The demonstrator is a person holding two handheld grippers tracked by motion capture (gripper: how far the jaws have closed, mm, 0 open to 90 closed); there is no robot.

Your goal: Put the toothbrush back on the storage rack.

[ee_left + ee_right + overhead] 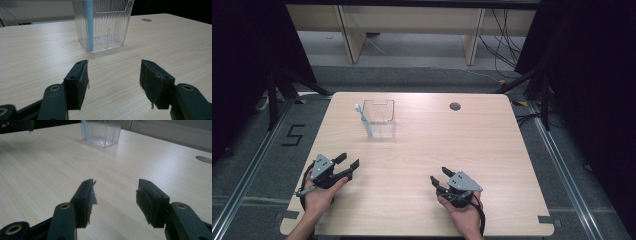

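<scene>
- Left gripper (350, 167) low over the near-left part of the table (492, 150), jaws spread wide, nothing between them; black, blocky jaw arms with brass-coloured rivets, fuzzy dark pads (82, 85) frayed at the edges.
- Right gripper (438, 178) low over the near-right part, likewise released and empty; same black arms, a shred of pad lining curling off the left-hand pad (91, 197) in the right gripper view.
- Grey three-cornered plate on top of each gripper, a hand wrapped around each body from the near edge.
- Clear plastic container (379, 118) upright toward the far-left middle of the table, well apart from both grippers; squarish, straight-sided, walls finely ribbed with vertical flutes, base slightly glossy.
- Toothbrush (364, 120) standing tilted inside the container at its left wall; slim pale-blue handle, white head poking above the rim.
- Tabletop of pale wood-grain laminate, matte, corners rounded, one round grey cable port (455, 106) near the far edge.
</scene>
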